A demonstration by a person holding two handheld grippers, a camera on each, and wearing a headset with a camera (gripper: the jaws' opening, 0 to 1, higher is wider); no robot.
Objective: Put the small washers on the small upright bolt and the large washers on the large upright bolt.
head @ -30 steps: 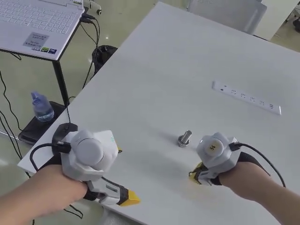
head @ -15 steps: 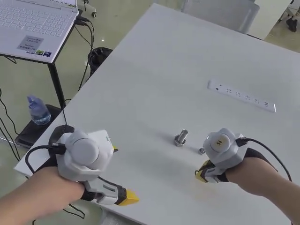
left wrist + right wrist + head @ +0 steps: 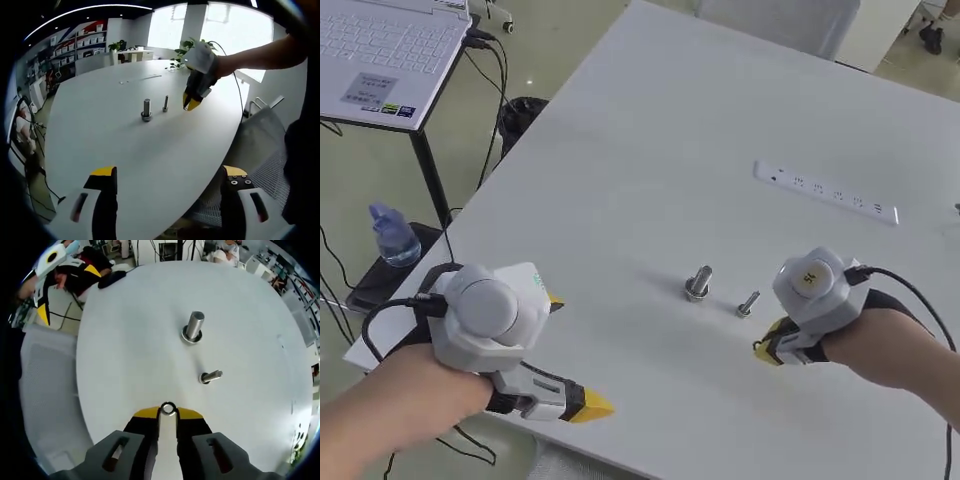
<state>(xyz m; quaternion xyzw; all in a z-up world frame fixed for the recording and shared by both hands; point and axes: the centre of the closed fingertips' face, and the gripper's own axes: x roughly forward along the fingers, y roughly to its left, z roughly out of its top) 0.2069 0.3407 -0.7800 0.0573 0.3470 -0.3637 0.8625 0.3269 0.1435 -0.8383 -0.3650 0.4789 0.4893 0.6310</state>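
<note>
your right tool point(image 3: 168, 415), pinching a washer point(image 3: 168, 408) at its tips, has drawn back from the large bolt point(image 3: 193, 326), exposing the small bolt point(image 3: 211, 376) beside it on the counter point(image 3: 125, 340): placement can begin. your left tool point(image 3: 168, 174) is spread, empty.

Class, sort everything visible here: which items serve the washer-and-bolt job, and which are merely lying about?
Job: large bolt, small bolt, washer held by the right gripper.
Lying about: power strip, laptop, water bottle.
</note>
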